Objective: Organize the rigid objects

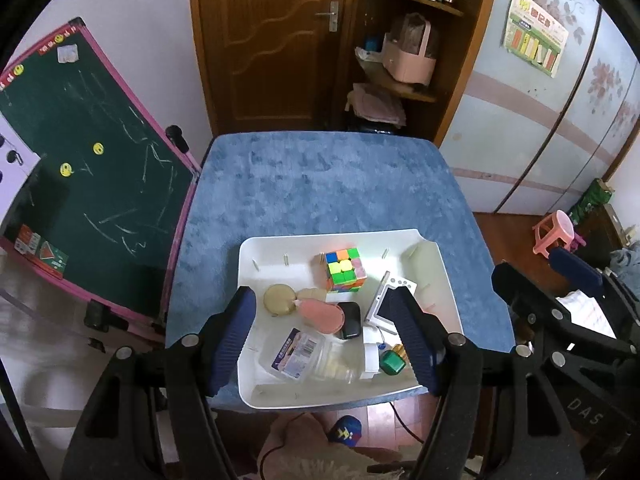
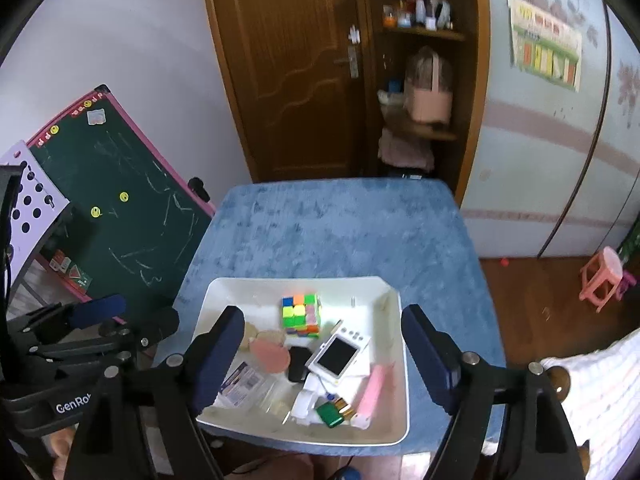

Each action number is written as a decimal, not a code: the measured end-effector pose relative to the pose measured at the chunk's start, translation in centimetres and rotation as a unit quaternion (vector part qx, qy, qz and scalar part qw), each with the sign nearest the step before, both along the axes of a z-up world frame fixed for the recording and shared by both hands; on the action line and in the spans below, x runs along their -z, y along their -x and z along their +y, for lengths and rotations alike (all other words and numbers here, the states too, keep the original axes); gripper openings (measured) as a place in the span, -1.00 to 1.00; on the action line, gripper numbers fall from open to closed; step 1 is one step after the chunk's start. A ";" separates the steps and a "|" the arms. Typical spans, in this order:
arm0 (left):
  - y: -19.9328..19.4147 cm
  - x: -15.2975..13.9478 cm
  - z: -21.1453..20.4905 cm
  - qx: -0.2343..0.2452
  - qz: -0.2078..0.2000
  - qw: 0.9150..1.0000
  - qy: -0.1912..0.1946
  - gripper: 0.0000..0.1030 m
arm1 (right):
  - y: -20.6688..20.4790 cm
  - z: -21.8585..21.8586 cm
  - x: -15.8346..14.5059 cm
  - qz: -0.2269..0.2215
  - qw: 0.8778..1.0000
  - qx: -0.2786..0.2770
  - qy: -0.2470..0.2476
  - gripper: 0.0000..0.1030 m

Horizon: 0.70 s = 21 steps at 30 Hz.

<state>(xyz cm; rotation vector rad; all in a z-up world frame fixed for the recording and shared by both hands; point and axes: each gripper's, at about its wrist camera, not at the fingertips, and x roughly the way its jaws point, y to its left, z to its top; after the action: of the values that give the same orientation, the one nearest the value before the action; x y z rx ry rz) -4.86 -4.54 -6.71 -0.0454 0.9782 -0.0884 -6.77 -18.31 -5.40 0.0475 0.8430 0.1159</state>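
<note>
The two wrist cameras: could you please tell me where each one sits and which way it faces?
Left wrist: on the left gripper, above the table's near edge, looking down and forward at the white tray; its open fingers frame it, and the right gripper shows at right.
Right wrist: on the right gripper, same heading over the tray; the left gripper shows at left.
Shared: tray, Rubik's cube, blue table, chalkboard, door.

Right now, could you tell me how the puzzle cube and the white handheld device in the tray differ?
The puzzle cube is multicolored and blocky; the handheld device is white, flat, with a dark screen. The cube sits square on the tray floor; the device lies tilted atop other items. Both rest inside the white tray, untouched.
</note>
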 end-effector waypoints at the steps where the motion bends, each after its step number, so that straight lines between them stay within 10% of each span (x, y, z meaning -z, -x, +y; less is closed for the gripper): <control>1: 0.1 -0.1 -0.1 -0.002 -0.002 1.000 -0.001 0.42 | 0.1 0.0 -0.1 -0.002 1.000 0.000 0.000 0.58; 21: 1.3 -0.7 -0.4 -0.027 -0.016 0.999 -0.023 0.42 | 1.5 -0.4 -0.5 -0.012 1.000 0.013 0.018 0.58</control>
<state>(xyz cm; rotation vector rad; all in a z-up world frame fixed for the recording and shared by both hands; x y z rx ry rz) -6.18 -4.92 -6.04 -0.0284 0.9450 -0.0171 -8.25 -18.72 -4.88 0.0228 0.8200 0.0754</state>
